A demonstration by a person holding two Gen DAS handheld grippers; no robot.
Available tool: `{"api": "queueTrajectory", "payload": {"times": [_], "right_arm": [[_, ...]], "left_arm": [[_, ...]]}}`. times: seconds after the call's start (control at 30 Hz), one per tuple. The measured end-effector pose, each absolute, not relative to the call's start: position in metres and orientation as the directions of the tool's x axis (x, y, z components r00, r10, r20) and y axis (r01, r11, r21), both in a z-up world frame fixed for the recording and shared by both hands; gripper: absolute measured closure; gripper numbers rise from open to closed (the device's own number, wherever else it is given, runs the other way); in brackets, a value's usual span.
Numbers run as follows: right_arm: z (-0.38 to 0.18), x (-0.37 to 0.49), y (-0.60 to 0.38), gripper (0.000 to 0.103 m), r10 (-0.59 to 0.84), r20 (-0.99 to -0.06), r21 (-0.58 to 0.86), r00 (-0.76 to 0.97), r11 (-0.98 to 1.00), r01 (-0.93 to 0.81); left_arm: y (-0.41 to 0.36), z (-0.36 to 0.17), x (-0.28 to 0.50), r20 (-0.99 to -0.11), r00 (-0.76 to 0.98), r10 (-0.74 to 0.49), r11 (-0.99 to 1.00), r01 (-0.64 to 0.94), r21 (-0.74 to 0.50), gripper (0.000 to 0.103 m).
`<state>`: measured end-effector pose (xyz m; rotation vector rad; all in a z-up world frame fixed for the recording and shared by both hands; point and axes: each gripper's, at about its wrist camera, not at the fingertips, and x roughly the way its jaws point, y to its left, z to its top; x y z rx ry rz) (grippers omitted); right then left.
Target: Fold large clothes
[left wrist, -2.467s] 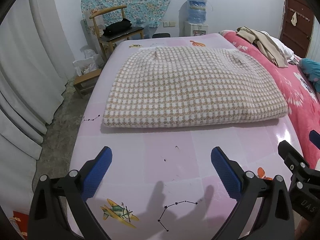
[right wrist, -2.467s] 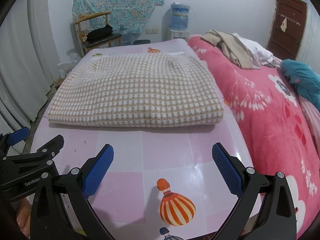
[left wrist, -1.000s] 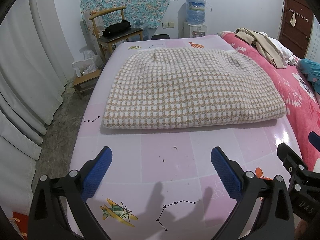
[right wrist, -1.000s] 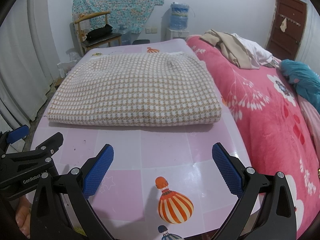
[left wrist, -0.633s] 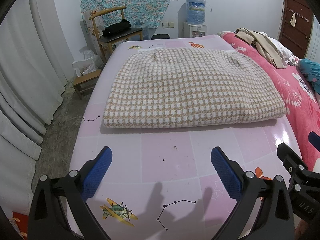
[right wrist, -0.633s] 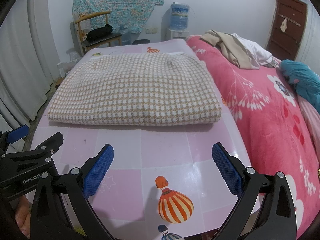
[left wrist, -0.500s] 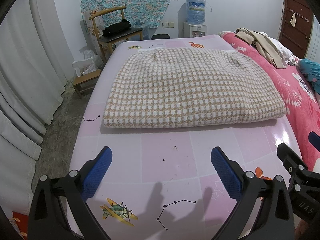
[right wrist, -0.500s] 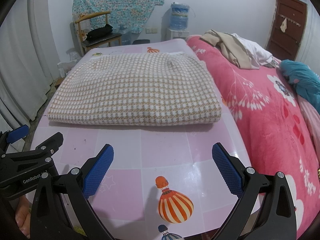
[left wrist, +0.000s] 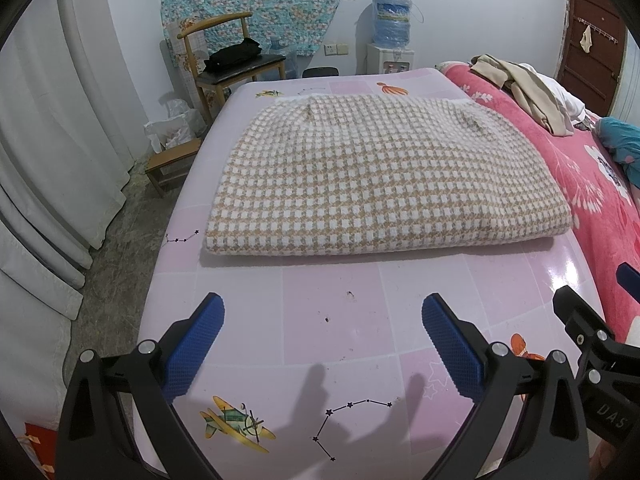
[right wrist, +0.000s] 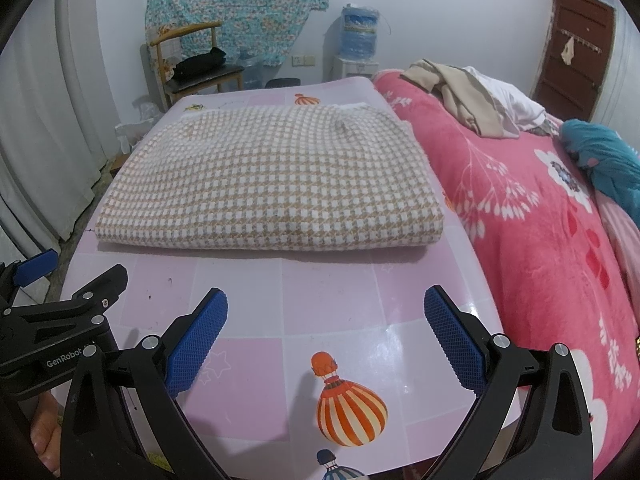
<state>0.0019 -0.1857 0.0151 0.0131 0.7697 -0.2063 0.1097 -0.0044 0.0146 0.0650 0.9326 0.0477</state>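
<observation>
A beige-and-white houndstooth garment [left wrist: 380, 176] lies folded into a thick rectangle on the pink checked table [left wrist: 332, 320]; it also shows in the right wrist view [right wrist: 272, 184]. My left gripper [left wrist: 322, 312] is open and empty, held above the table's near end, short of the garment's front edge. My right gripper [right wrist: 326, 304] is open and empty, beside the left one and also short of the garment. The right gripper's body [left wrist: 592, 340] shows at the right edge of the left wrist view, and the left gripper's body [right wrist: 60, 312] at the left edge of the right wrist view.
A pink flowered bed [right wrist: 540, 216] adjoins the table on the right, with beige clothes [right wrist: 468, 100] and a teal item [right wrist: 604, 156] on it. A wooden chair [left wrist: 232, 60], a small stool [left wrist: 172, 160], a water dispenser [left wrist: 390, 40] and white curtains [left wrist: 52, 120] stand beyond and left.
Both grippers stay open and nearly still. The garment has not moved; the views shifted only very slightly.
</observation>
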Motion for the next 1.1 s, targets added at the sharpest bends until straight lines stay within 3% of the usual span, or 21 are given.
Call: {"api": "queueTrajectory", "payload": {"times": [1.1], "right_arm": [[0.0137, 0.0011, -0.1865, 0.008, -0.179, -0.694, -0.067, 0.697, 0.981, 0.185]], "left_arm": [[-0.0030, 0.0135, 0.1099, -0.802, 0.594, 0.067, 0.997, -0.013, 0.074, 0.006]]}}
